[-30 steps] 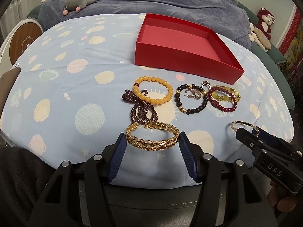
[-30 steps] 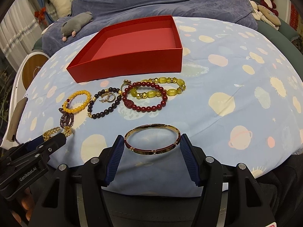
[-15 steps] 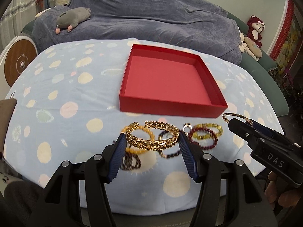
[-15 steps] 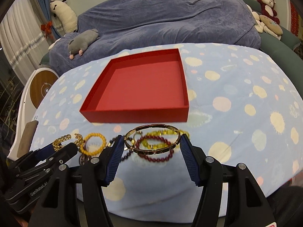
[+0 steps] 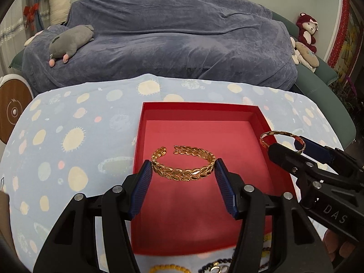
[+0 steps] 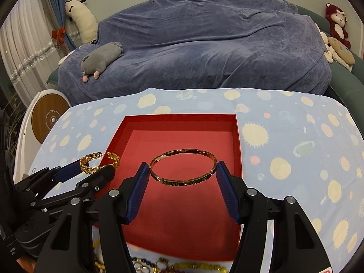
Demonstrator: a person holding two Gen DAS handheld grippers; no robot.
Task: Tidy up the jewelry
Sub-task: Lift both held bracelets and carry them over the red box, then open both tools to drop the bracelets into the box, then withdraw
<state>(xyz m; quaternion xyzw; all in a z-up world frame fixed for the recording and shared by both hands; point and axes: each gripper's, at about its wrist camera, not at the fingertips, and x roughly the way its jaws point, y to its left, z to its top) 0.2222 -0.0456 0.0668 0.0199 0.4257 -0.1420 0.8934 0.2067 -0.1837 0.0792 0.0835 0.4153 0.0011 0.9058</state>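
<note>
Red box [image 5: 259, 122]: my view shows its floor bare, rims clear all round on the table [image 5: 75, 122].
Left gripper [image 5: 183, 167]: I hold the gold leaf cuff [image 5: 182, 173] clamped over the box.
Right gripper [image 6: 183, 170]: pinching the gold bangle [image 6: 182, 182], probably above the box too.

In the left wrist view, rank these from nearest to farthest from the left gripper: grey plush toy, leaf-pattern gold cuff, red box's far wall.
1. leaf-pattern gold cuff: clamped between the left gripper pads.
2. red box's far wall: straight ahead, beyond the cuff.
3. grey plush toy: far left, on the blue blanket.
</note>
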